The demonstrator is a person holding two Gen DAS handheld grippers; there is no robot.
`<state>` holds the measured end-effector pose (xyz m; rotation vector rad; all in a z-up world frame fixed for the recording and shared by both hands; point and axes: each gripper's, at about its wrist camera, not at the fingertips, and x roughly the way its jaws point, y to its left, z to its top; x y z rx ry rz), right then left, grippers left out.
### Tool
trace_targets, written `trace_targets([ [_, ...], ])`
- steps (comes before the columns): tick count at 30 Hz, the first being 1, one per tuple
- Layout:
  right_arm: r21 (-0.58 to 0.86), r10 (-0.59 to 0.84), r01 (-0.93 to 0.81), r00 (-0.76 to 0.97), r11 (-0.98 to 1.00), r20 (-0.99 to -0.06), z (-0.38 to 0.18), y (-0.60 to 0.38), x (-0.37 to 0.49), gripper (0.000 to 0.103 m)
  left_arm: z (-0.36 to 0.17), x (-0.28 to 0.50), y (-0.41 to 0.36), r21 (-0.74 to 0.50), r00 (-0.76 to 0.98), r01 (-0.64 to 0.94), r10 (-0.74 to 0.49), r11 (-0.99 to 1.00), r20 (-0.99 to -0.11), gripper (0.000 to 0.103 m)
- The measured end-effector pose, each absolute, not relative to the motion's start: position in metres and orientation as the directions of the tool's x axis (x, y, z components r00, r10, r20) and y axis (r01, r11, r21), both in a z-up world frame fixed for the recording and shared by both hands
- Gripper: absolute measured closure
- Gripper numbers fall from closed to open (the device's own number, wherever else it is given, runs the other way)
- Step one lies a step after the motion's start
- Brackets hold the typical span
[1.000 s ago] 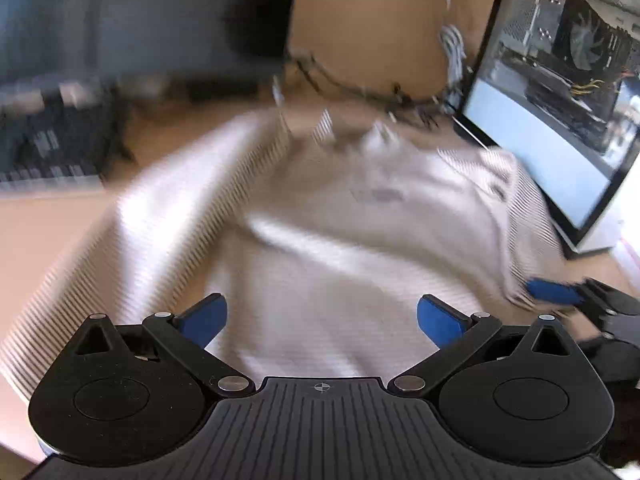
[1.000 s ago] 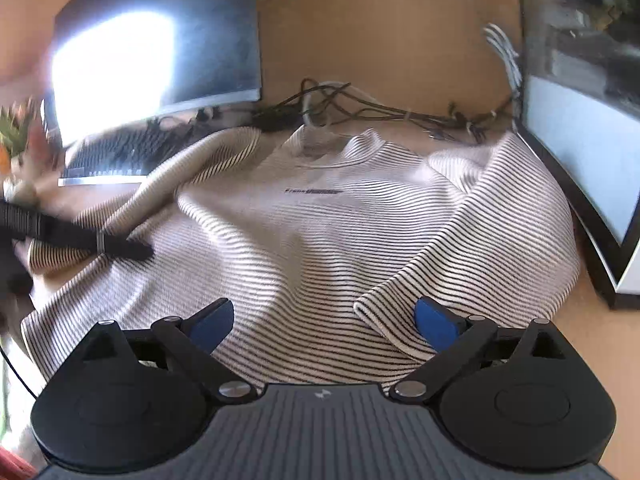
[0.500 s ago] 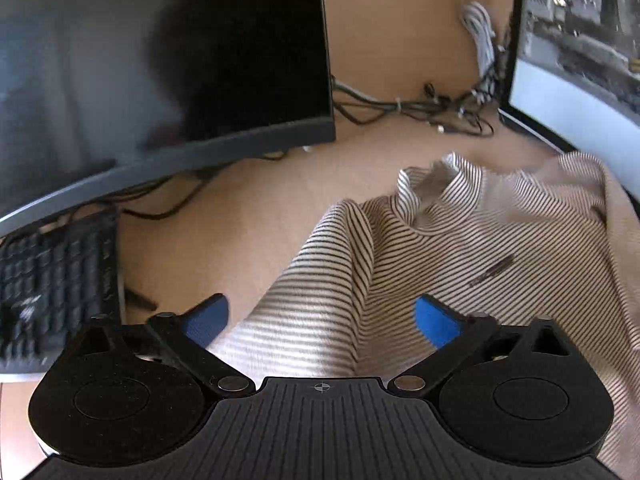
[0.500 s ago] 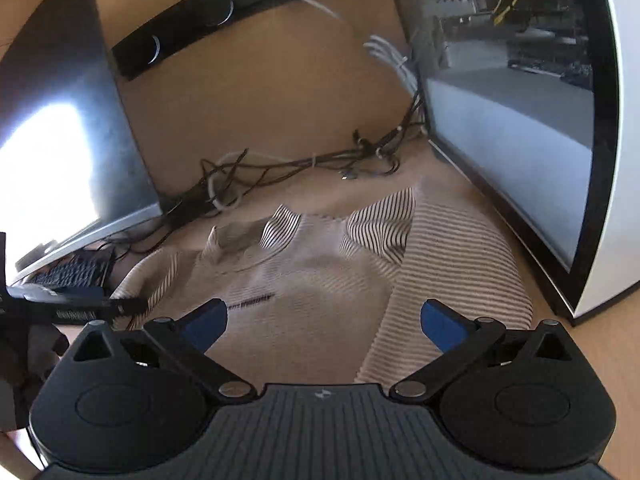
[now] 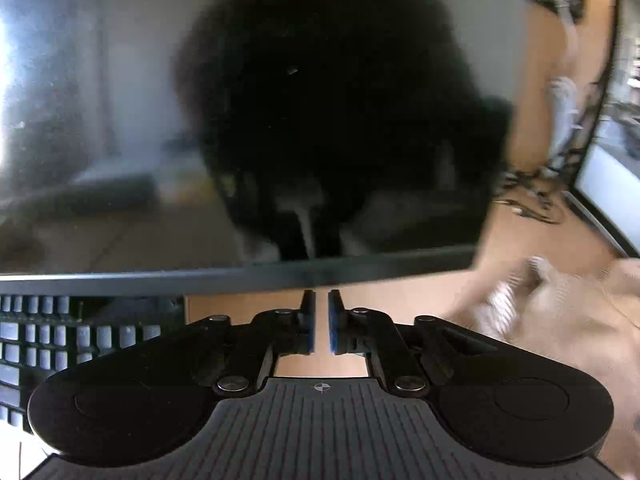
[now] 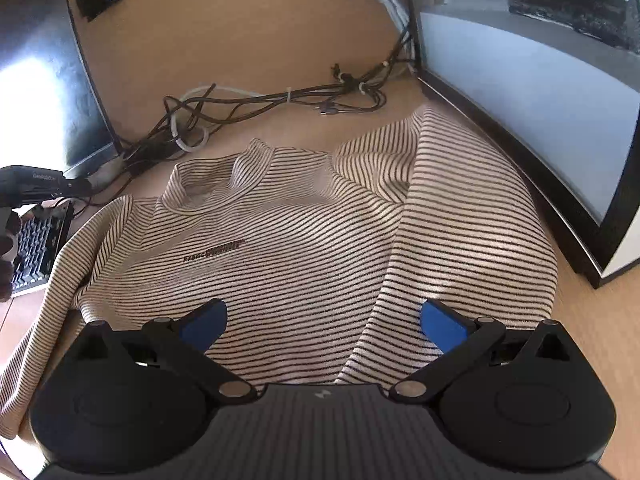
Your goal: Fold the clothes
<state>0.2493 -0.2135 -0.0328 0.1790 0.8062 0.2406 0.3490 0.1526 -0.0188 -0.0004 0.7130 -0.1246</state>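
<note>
The striped sweater (image 6: 304, 248) lay spread and rumpled on the desk (image 6: 248, 48), one sleeve flopped inward, no neat fold made. The left hand-held gripper (image 5: 321, 322) had just closed on nothing; the right hand-held gripper (image 6: 322, 322) stood spread.

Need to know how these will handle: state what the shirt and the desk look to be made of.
Shirt: soft knit fabric, likely cotton jersey; matte, thin dark stripes on cream, and it drapes in loose folds. Desk: probably wood-look laminate; smooth, even tan with a faint grain and a slight sheen. Solid wood cannot be ruled out.
</note>
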Motion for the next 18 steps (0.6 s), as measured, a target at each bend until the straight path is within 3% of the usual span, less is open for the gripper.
trace_targets([
  [3, 0.252, 0.299, -0.169, 0.665, 0.953, -0.684, -0.036, -0.215, 0.250, 0.000, -0.016, 0.327, 0.144, -0.111, 0.735, 0.179, -0.208, 0.978, -0.646, 0.053],
  [5, 0.263, 0.313, -0.178, 0.662, 0.948, -0.681, -0.037, -0.217, 0.251, 0.000, -0.018, 0.320, 0.137, -0.134, 0.711, 0.202, -0.240, 0.970, -0.661, 0.051],
  [7, 0.265, 0.319, -0.183, 0.649, 0.947, -0.691, -0.037, -0.217, 0.255, 0.000, -0.022, 0.314, 0.134, -0.168, 0.692, 0.214, -0.271, 0.962, -0.669, 0.041],
  [8, 0.251, 0.316, -0.193, 0.633, 0.948, -0.707, -0.035, -0.214, 0.257, 0.000, -0.024, 0.312, 0.133, -0.188, 0.683, 0.215, -0.286, 0.958, -0.672, 0.028],
  [12, 0.249, 0.330, -0.217, 0.583, 0.944, -0.742, -0.026, -0.213, 0.267, 0.004, -0.031, 0.314, 0.128, -0.208, 0.662, 0.213, -0.297, 0.955, -0.688, 0.019],
  [14, 0.249, 0.361, -0.264, 0.610, 0.932, -0.705, -0.010, -0.212, 0.270, 0.016, -0.033, 0.318, 0.127, -0.192, 0.659, 0.213, -0.286, 0.958, -0.696, 0.015],
  [16, 0.200, 0.366, -0.314, 0.670, 0.928, -0.647, 0.012, -0.209, 0.274, 0.017, -0.037, 0.322, 0.124, -0.175, 0.657, 0.210, -0.271, 0.962, -0.703, 0.013],
  [18, 0.147, 0.367, -0.353, 0.713, 0.924, -0.598, 0.032, -0.205, 0.286, 0.026, -0.041, 0.327, 0.121, -0.151, 0.656, 0.208, -0.252, 0.966, -0.711, 0.011],
])
